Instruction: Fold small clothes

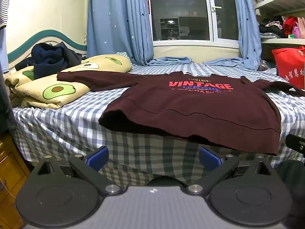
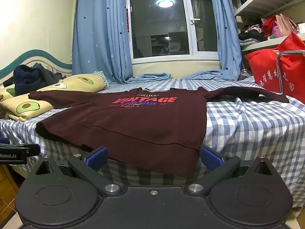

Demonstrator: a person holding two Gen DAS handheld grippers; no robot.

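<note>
Maroon T-shirt (image 1: 190,110) lies spread flat, print side up, on the bed (image 1: 63,118), which has a blue-and-white checked sheet. Its hem hangs slightly over the near edge of the mattress. One sleeve reaches out onto a folded yellow quilt (image 1: 55,91) with avocado pattern; the other sleeve stretches toward a red bag (image 1: 289,66). Red and blue lettering on the chest, "VINTAGE" readable.

Left claw (image 1: 153,158): blue pads wide apart, nothing between them. It sits low in front of the bed's edge, below the left part of the hem, not touching cloth.

Right claw (image 2: 153,157): also spread apart, holding nothing. In the right wrist view the shirt (image 2: 129,126) hem hangs down between the two blue pads; the right-hand pad sits just beside the hem's corner. Cannot tell whether either pad touches the fabric.

A dark blue heap of clothes (image 1: 49,57) rests on top of the quilt, up against the headboard (image 1: 24,47) with its teal wave trim. Blue star-print curtains (image 1: 118,22) frame a dark window (image 1: 179,11) with a ceiling lamp reflected in the glass. Shelves (image 1: 282,38) at the right edge carry piled clothes and bags. A slice of the other tool shows at the left edge of the right wrist view.
</note>
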